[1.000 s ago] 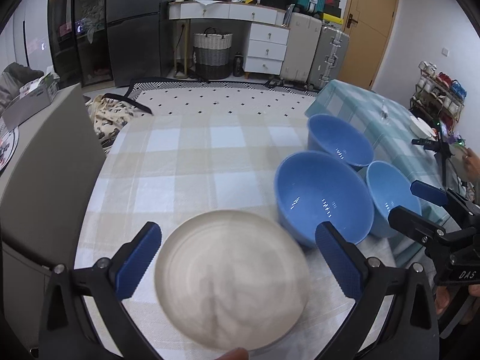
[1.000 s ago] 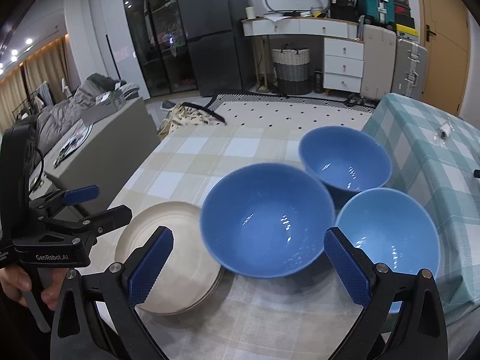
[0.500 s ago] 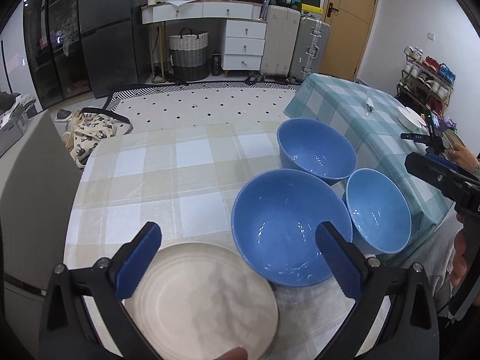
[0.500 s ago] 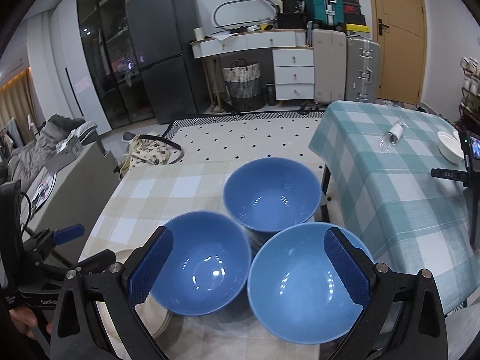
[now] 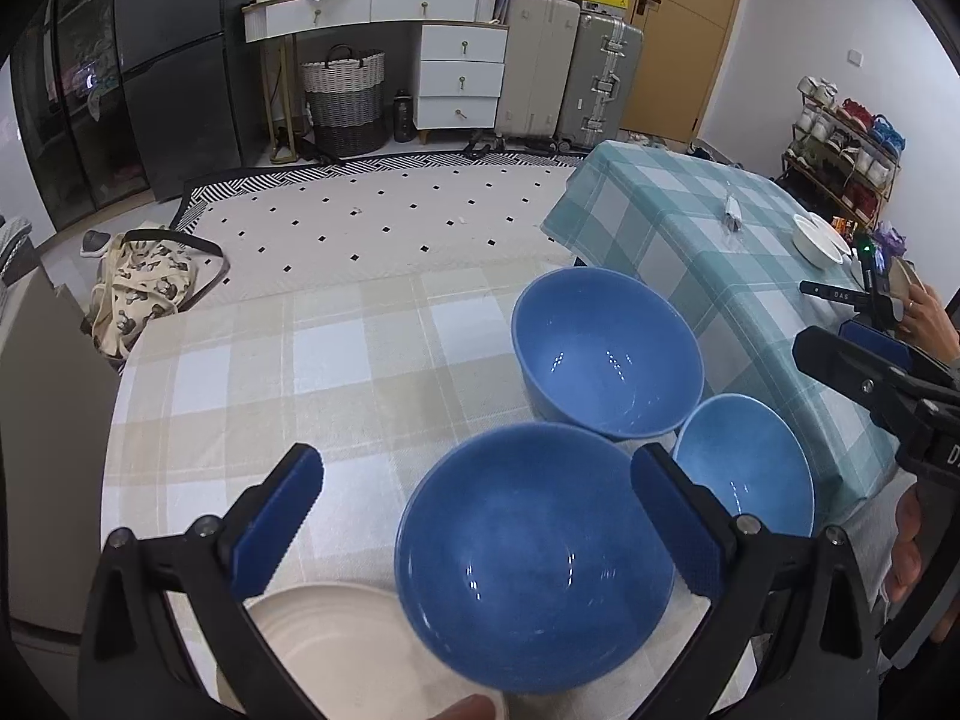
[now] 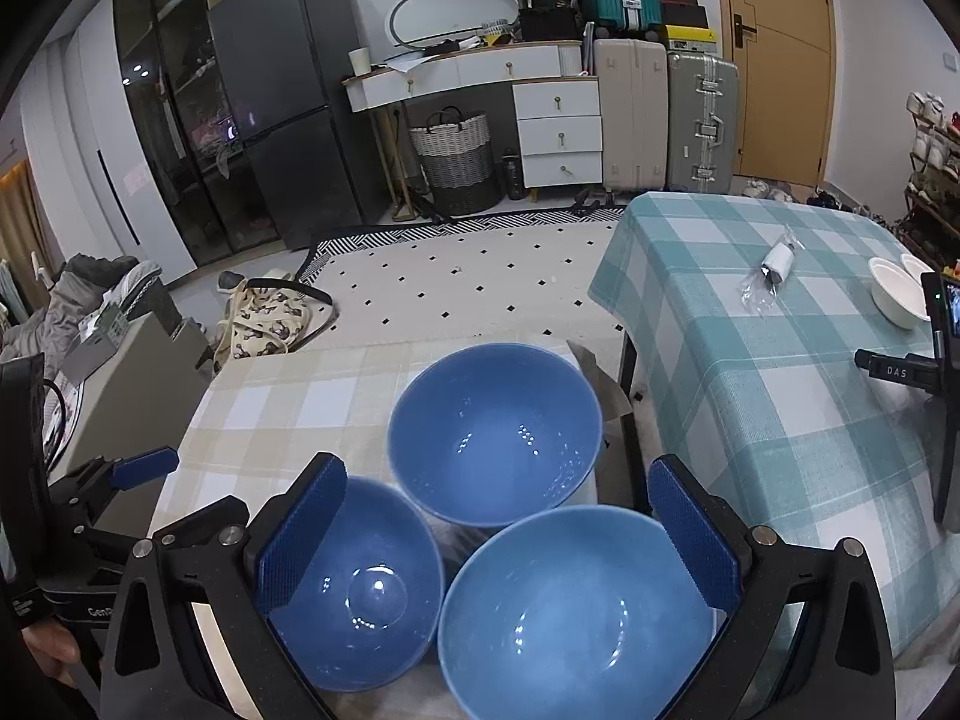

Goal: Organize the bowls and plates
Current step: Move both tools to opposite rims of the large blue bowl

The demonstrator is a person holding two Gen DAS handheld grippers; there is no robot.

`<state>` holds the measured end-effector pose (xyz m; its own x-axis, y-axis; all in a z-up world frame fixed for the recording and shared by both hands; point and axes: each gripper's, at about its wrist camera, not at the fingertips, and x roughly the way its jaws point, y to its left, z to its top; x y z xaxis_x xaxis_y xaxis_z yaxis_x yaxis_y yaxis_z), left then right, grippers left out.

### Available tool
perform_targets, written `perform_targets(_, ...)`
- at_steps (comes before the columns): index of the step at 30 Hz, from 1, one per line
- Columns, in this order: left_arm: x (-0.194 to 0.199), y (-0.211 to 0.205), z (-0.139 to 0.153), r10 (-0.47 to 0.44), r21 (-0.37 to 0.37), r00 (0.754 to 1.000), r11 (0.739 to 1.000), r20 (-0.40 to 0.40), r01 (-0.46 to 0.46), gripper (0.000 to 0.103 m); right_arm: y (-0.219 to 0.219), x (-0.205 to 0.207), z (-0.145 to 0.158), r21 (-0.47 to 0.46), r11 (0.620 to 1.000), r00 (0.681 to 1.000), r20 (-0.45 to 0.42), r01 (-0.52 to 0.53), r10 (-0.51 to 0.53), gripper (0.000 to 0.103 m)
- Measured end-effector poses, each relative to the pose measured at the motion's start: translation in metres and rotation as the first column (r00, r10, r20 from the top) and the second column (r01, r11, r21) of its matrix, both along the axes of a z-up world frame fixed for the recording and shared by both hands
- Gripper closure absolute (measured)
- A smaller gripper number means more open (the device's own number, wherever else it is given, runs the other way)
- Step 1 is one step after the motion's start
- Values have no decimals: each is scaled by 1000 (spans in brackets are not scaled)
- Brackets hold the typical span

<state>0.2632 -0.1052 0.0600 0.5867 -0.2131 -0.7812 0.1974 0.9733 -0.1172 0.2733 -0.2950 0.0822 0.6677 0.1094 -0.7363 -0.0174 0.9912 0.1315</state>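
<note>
Three blue bowls sit close together on the beige checked tablecloth (image 5: 252, 396). The nearest dark blue bowl (image 5: 534, 558) lies below and between the fingers of my open left gripper (image 5: 474, 519). A cream plate (image 5: 336, 648) touches its left side. Behind it stands a second dark blue bowl (image 5: 606, 354), and to the right a lighter blue bowl (image 5: 744, 468). My right gripper (image 6: 495, 537) is open and empty, hovering over the lighter bowl (image 6: 576, 612). The other two bowls (image 6: 492, 432) (image 6: 360, 588) lie ahead and to the left. Each gripper shows in the other's view (image 5: 840, 348) (image 6: 180, 489).
A teal checked table (image 6: 750, 360) adjoins on the right, holding white bowls (image 6: 897, 294), a wrapped item (image 6: 774, 267) and a phone on a stand (image 6: 942, 324). A printed bag (image 5: 144, 288) lies on the floor. A grey cabinet (image 6: 120, 396) stands at the left.
My left gripper has moved right, from above the cream plate to above the near dark blue bowl. The right gripper has moved right, from that bowl to the lighter one.
</note>
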Motion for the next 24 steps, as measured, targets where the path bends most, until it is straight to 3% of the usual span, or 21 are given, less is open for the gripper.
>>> perform_targets(24, 63, -26, -42, 1, 25, 996, 1000, -85, 1, 0, -57, 45, -61, 25, 993, 989, -94, 117, -114, 1)
